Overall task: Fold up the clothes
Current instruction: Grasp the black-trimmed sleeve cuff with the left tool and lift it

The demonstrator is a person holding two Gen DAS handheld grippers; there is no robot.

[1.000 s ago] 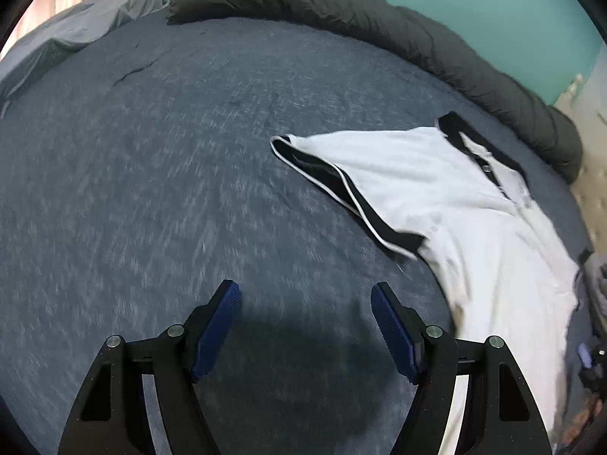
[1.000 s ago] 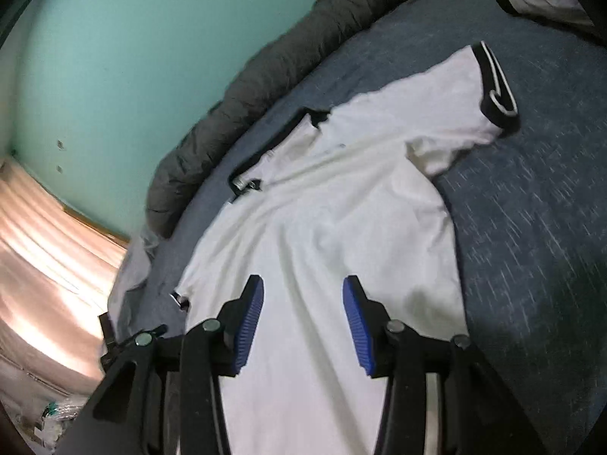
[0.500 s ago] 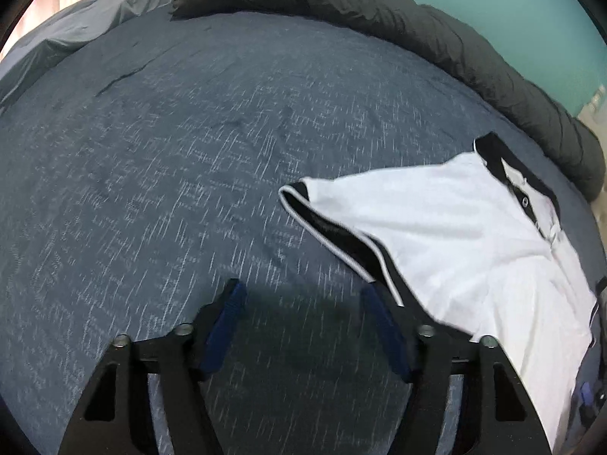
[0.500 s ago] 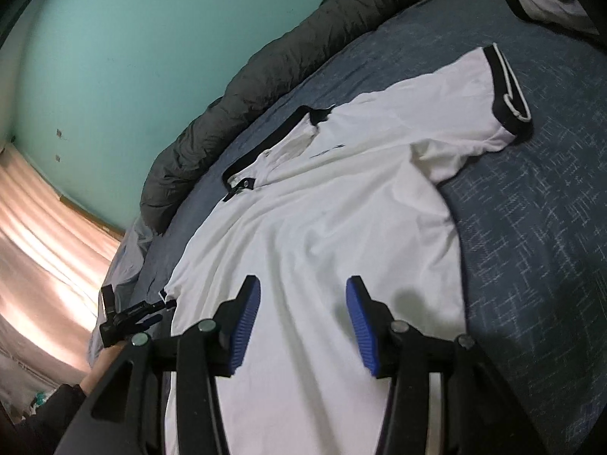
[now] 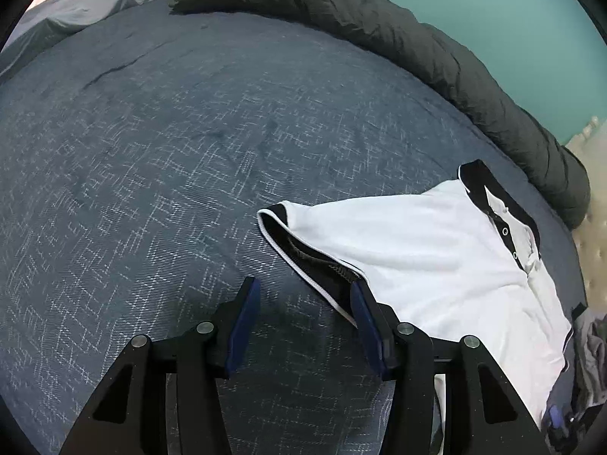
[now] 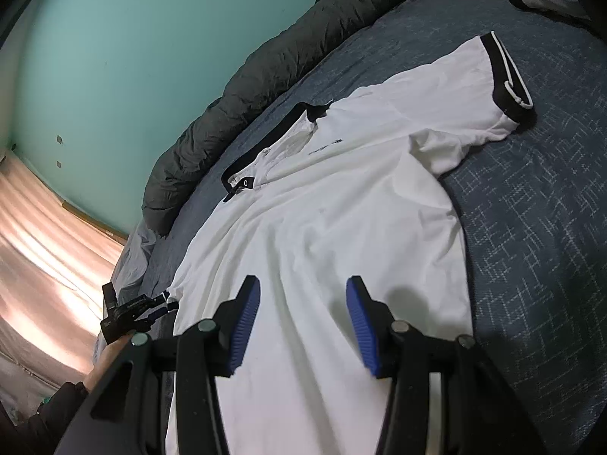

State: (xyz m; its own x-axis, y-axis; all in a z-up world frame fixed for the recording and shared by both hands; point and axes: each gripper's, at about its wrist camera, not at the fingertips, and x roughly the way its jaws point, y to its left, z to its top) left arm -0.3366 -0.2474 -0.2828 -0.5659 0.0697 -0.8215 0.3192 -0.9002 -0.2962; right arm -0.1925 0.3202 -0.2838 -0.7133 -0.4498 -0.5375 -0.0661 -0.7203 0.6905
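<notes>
left tongs [image 5: 303, 295]: tilted down, closing, nothing gripped; shirt sleeve [image 5: 299, 246] at right finger.
right tongs [image 6: 301, 297]: half open, empty, over shirt [image 6: 341, 208] lower centre.

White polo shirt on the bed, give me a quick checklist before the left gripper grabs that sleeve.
1. White polo shirt spread flat on the bedspread: ok.
2. Black sleeve cuff exposed: ok.
3. Cuff between the left gripper pads: not ok; jaws closing, cuff just past the tips.
4. Right gripper open above the shirt body: ok.
5. Rolled dark duvet apart from the shirt: ok.
</notes>
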